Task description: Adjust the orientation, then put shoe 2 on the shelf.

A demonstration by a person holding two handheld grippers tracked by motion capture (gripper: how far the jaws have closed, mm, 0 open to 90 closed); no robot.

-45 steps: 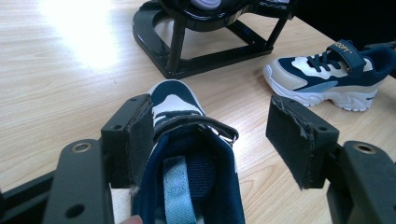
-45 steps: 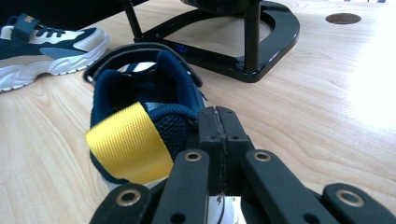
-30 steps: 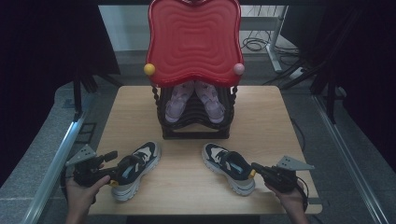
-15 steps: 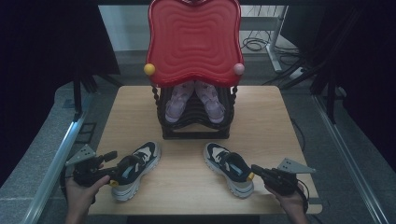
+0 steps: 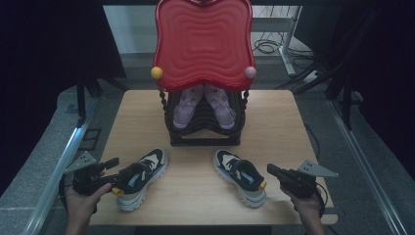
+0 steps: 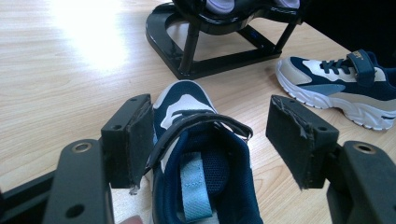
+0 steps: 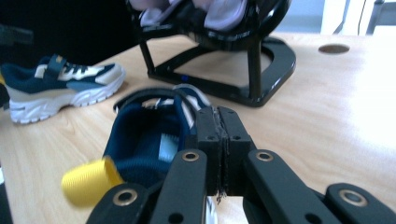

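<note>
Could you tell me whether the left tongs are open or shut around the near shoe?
Open. In the left gripper view the left tongs stand apart, their pads on either side of the navy shoe's collar.

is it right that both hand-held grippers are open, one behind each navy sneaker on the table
Not quite. Only the left hand-held gripper is open, its jaws standing either side of the left navy sneaker. The right hand-held gripper is shut, jaws pressed together behind the right navy sneaker, as the right gripper view shows. Both sneakers do lie on the table.
</note>
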